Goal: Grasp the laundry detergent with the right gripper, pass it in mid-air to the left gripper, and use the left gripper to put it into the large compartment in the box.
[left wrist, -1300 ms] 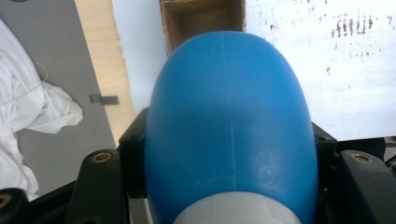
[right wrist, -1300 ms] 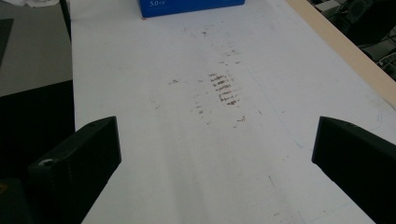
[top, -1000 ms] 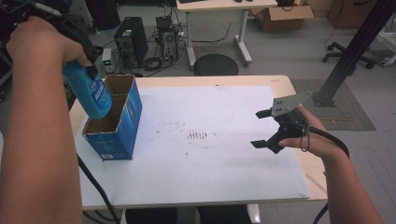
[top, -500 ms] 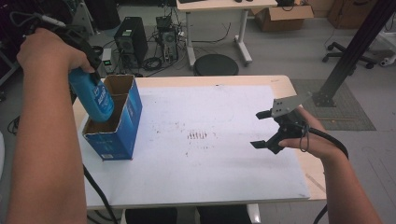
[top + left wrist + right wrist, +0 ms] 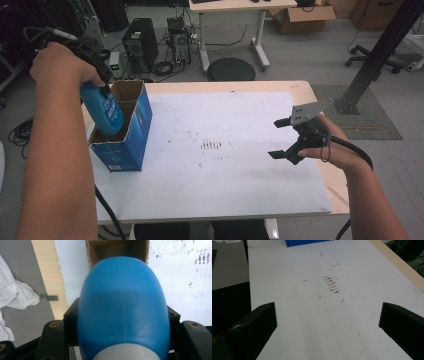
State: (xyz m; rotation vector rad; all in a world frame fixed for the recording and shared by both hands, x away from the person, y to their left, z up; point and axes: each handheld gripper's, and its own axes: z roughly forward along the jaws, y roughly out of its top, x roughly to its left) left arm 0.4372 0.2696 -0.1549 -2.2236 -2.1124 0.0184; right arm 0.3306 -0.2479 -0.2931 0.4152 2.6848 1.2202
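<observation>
A blue plastic bottle (image 5: 106, 111) with a white cap end hangs partly inside an open blue cardboard box (image 5: 131, 145) at the table's left side. My left gripper (image 5: 100, 75) is shut on the bottle's upper part, bottom end pointing down into the box. In the left gripper view the bottle (image 5: 122, 312) bulges between the two black jaws, with the brown inside of the box (image 5: 117, 250) beyond it. My right gripper (image 5: 282, 140) hovers over the right side of the white table sheet, jaws wide apart with nothing between them; its own view has bare sheet between the jaws (image 5: 327, 322).
A white sheet (image 5: 220, 175) covers the wooden table (image 5: 310, 95); brown smudges (image 5: 212, 145) mark its middle. Behind the table on the floor stand computer towers (image 5: 137, 42), cables, a round black stool (image 5: 231, 70) and another desk. A black stand leg (image 5: 372, 60) rises at right.
My left hand has lowered the blue bottle deeper into the box. The right hand and its gripper stay where they were.
</observation>
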